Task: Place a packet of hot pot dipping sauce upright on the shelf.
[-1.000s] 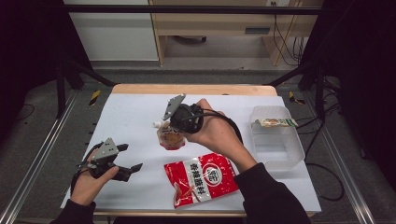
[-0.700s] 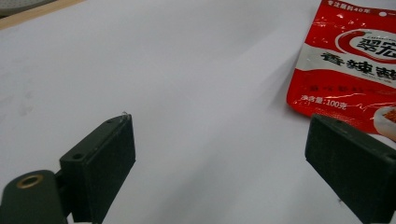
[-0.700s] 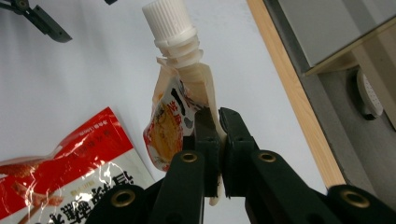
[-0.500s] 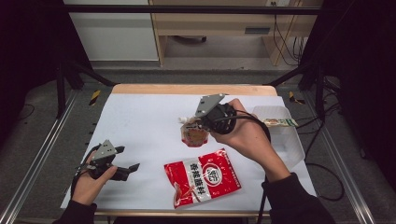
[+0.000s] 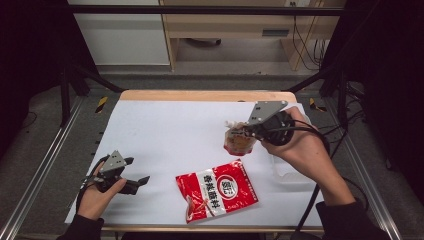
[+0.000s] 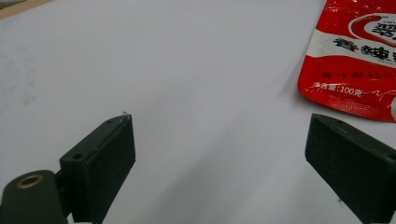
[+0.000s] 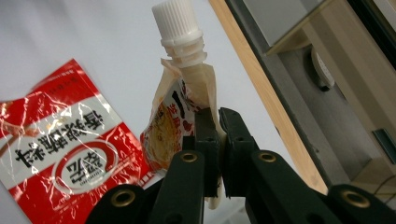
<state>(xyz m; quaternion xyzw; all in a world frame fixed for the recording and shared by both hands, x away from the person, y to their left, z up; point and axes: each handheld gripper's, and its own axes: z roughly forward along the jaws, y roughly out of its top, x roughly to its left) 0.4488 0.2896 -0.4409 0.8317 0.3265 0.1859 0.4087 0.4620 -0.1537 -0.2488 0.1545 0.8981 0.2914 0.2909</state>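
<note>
We see the right gripper [image 7: 214, 122] clenched on a glossy spouted pouch [image 7: 176, 125], its bottom hidden; left gripper [image 6: 219, 154] released at seven o'clock, crinkly red packet [image 5: 216, 189] cropped there.

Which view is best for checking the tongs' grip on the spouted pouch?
Right gripper view: the right tongs are shut on the spouted pouch just below its white cap, seen close. High view shows the pouch small and blurry. Left gripper view offers nothing on it.

A grey floor [image 5: 45, 130] surrounds the white table [image 5: 170, 130], with a wooden desk [image 5: 225, 25] and dark curtains [image 5: 25, 50] beyond.
</note>
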